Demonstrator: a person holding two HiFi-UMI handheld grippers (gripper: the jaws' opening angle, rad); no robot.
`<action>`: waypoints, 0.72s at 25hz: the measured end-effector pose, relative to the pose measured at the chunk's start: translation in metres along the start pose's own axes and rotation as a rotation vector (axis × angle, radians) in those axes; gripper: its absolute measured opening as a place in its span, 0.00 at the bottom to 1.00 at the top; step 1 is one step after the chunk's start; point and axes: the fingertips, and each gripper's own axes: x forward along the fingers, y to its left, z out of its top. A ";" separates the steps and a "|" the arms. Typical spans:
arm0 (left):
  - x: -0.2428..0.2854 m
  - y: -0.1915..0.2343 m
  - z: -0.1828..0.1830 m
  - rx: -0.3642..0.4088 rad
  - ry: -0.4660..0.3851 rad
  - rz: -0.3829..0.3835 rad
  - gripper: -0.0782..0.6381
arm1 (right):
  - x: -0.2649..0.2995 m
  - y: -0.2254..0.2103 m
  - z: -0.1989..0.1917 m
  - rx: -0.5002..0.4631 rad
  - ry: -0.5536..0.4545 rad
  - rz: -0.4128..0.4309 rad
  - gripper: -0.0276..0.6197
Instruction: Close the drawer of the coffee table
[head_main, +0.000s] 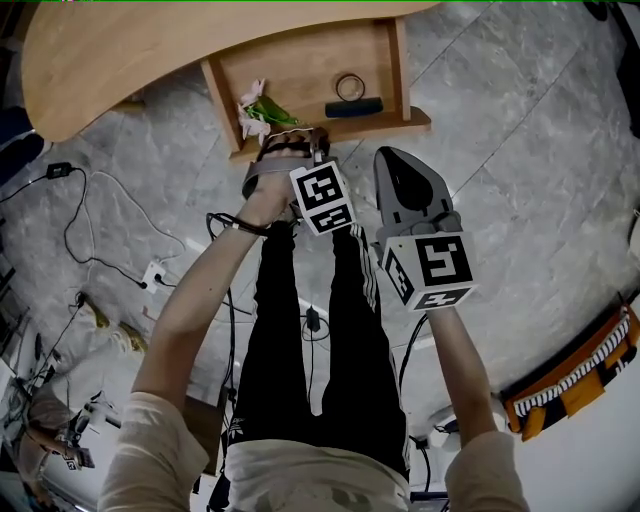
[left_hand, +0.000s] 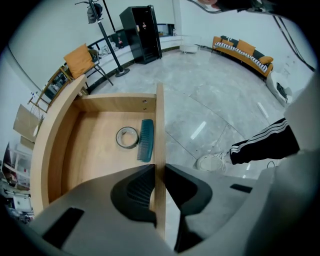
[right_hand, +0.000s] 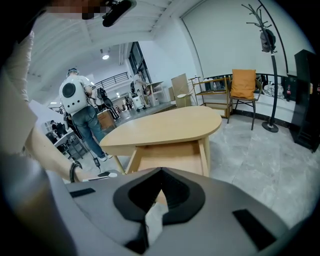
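Observation:
The coffee table (head_main: 150, 50) is pale wood, and its drawer (head_main: 300, 75) stands pulled out toward me. Inside lie pink flowers (head_main: 258, 112), a tape ring (head_main: 350, 87) and a dark comb (head_main: 353, 107). My left gripper (head_main: 300, 140) points steeply down over the drawer's front panel (head_main: 340, 130). In the left gripper view its jaws (left_hand: 160, 172) straddle the panel's top edge (left_hand: 160, 125), pads against both faces. My right gripper (head_main: 388, 155) hangs just outside the front panel, to the right, shut with nothing in it. It faces the table (right_hand: 170, 125).
Cables and a power strip (head_main: 155, 272) lie on the grey stone floor to the left. My own legs (head_main: 310, 330) stand right in front of the drawer. An orange sofa (head_main: 575, 380) is at the right. A person (right_hand: 80, 110) stands beyond the table, with a coat rack (right_hand: 265, 50) and chair (right_hand: 242, 85) nearby.

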 end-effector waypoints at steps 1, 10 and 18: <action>0.000 0.000 0.000 0.002 0.003 0.004 0.21 | -0.001 0.000 0.000 0.004 0.000 -0.002 0.05; -0.014 0.007 0.003 -0.025 0.025 0.015 0.21 | -0.011 -0.010 -0.001 0.009 0.002 -0.015 0.05; -0.052 0.020 0.011 -0.048 -0.022 0.082 0.21 | -0.027 -0.014 0.015 0.019 -0.048 -0.040 0.05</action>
